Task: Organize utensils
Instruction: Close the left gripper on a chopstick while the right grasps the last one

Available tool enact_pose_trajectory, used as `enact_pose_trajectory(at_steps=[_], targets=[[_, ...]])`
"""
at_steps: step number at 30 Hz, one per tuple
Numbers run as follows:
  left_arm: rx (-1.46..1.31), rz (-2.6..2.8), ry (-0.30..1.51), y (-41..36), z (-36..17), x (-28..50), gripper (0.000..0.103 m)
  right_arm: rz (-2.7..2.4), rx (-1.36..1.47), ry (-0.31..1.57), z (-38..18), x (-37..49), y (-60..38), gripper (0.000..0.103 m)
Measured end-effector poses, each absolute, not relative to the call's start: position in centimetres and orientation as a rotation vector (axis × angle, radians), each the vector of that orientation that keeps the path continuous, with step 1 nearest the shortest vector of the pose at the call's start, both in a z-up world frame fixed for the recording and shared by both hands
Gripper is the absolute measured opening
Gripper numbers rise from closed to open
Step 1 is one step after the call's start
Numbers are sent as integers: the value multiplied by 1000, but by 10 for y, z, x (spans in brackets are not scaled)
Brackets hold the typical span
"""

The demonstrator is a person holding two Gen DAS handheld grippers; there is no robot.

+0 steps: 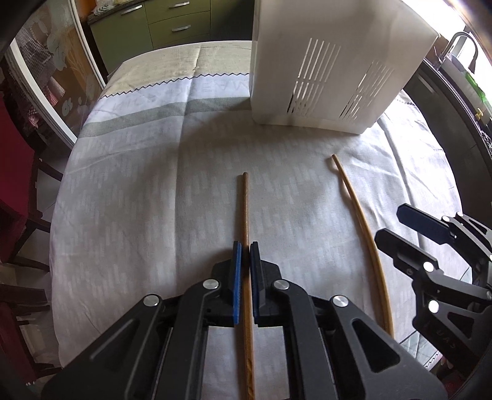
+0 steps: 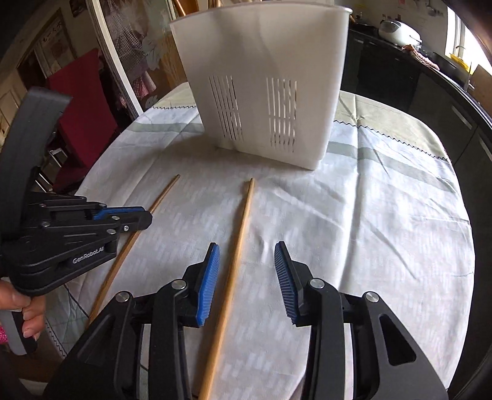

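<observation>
Two chopsticks on the bench, both lying roughly lengthwise ahead of the hand-held grippers, tips toward the white slotted utensil holder [image 1: 323,61]

Darker brown chopstick [image 1: 246,215] sits between the blue pads [image 1: 236,283] of the left hand-held gripper [image 1: 245,246]. Fingers are closed in tight on it, clenched on the stick, which runs out past the fingertips toward the holder and back under the gripper body. Its far end stops well short of the holder

Lighter chopstick [image 2: 236,246] lies between the fingers of the right hand-held gripper [image 2: 247,246], nearer the left pad [image 2: 209,286]. That gripper is released, jaws spread wide, no pad touching the stick as far as I can tell

View differences:
- left wrist view: shows the clamp on the brown stick head-on; the right hand-held gripper enters at the right edge, just right of the light stick, which looks bowed there (lens distortion). Green cabinet drawers [image 1: 178,18] behind the bench
- right wrist view: left hand-held gripper seen from the side at the left edge, pads over the brown stick, with the person's hand [image 2: 21,310] on its handle. Holder rim visible here, with wooden handles poking out above it; contents otherwise hidden

Holder stands upright on the pale tablecloth [image 2: 384,230], ahead of both grippers, apart from both sticks
</observation>
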State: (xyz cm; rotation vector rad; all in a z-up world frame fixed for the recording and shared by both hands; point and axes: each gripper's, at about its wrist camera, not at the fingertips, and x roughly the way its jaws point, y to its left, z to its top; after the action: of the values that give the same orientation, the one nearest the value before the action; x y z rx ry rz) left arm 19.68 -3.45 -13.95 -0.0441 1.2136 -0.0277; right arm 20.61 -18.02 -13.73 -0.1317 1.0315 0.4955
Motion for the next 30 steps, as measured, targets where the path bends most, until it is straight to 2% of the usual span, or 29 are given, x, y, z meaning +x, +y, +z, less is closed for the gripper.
enact_pose_trajectory(at_steps=[11,14,16,18,30], targets=[[-45,-24,1204,-16,-139,195,6,420,-215,1057,-158,227,-144,34],[-37,-23,1198,-19,-140,193,6,431,-220,1045,-158,227,-138,23],[-39,-24,1196,-20,-140,192,6,442,-214,1046,-159,228,-136,12],[-41,-25,1197,-21,-139,191,6,449,-197,1054,-159,230,-136,7],[-56,-30,1233,-17,-139,210,6,469,-159,1045,-146,229,-153,6]])
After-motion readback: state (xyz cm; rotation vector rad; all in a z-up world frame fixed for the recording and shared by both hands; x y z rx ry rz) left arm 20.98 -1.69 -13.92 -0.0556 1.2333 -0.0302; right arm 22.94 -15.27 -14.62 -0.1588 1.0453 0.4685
